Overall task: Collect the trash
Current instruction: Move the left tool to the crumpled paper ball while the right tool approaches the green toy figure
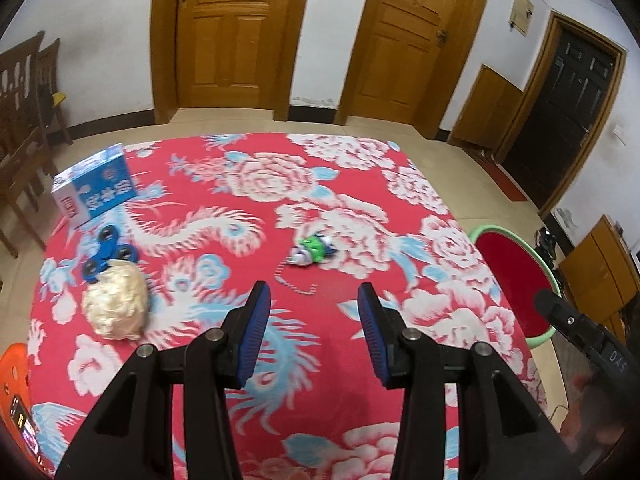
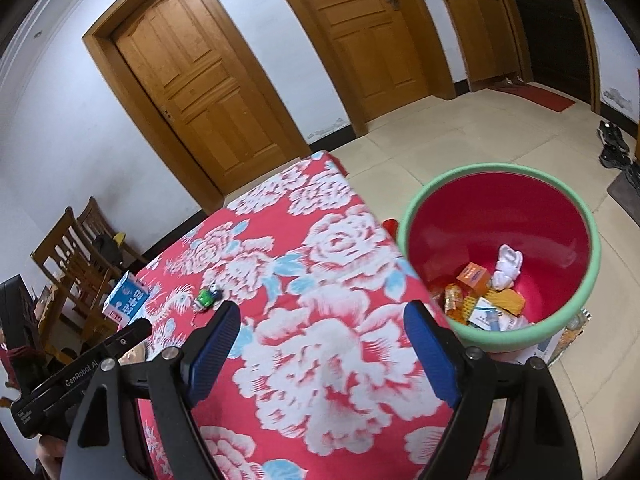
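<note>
A table with a red flowered cloth (image 1: 280, 208) holds a crumpled cream paper ball (image 1: 116, 305), a blue fidget spinner (image 1: 108, 254), a blue and white carton (image 1: 94, 190) and a small green toy (image 1: 314, 249) with a beaded cord. My left gripper (image 1: 314, 300) is open and empty above the near middle of the cloth. My right gripper (image 2: 320, 320) is open and empty above the cloth's right side. A red bin with a green rim (image 2: 496, 252) stands on the floor right of the table and holds several wrappers and small boxes. The toy (image 2: 207, 298) and carton (image 2: 128, 302) also show in the right wrist view.
Wooden chairs (image 1: 24, 128) stand left of the table. Two wooden doors (image 1: 224, 36) are behind it, and a dark door (image 1: 560, 120) is at the right. An orange stool (image 1: 14, 364) sits at the near left. Shoes (image 2: 612, 144) lie on the tiled floor.
</note>
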Motion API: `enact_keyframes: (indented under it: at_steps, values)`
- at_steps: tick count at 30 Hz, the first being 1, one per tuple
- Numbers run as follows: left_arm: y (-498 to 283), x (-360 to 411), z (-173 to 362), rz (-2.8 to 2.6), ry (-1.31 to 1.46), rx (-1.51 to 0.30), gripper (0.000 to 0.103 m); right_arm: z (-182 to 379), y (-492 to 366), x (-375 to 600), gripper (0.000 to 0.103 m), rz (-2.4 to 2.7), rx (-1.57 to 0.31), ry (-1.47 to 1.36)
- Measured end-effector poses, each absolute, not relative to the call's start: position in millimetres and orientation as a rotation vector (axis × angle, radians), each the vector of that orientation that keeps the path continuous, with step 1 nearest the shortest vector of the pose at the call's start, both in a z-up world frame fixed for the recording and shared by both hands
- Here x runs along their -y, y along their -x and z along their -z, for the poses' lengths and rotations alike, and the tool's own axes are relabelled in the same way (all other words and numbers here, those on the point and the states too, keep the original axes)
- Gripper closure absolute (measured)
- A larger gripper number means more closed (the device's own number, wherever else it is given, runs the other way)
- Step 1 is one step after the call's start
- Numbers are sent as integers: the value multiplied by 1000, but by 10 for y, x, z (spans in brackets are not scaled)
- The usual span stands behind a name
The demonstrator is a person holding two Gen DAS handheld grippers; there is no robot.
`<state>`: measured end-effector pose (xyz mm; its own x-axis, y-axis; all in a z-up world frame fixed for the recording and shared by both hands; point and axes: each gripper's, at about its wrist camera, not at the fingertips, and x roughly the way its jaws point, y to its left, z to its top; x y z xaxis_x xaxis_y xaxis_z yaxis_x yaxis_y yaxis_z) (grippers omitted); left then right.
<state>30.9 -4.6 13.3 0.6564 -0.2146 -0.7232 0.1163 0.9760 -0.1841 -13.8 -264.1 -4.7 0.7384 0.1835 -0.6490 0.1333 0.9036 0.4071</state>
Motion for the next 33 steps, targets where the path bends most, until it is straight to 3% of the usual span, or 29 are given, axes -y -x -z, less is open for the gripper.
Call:
enact_keyframes:
  at_steps: [17,21,33]
  values:
    - [-317,-769,-89,14,176,-810,58,85,-251,2013,17,-122,-809,-366]
    - [-349,-910,-22,-20,191,-818,50,114,-352,1873,17,-137,-826,-337]
    - [-467,-1129,236,-42,241,-854,50,209,-768,1400,17,-198,-881,-231]
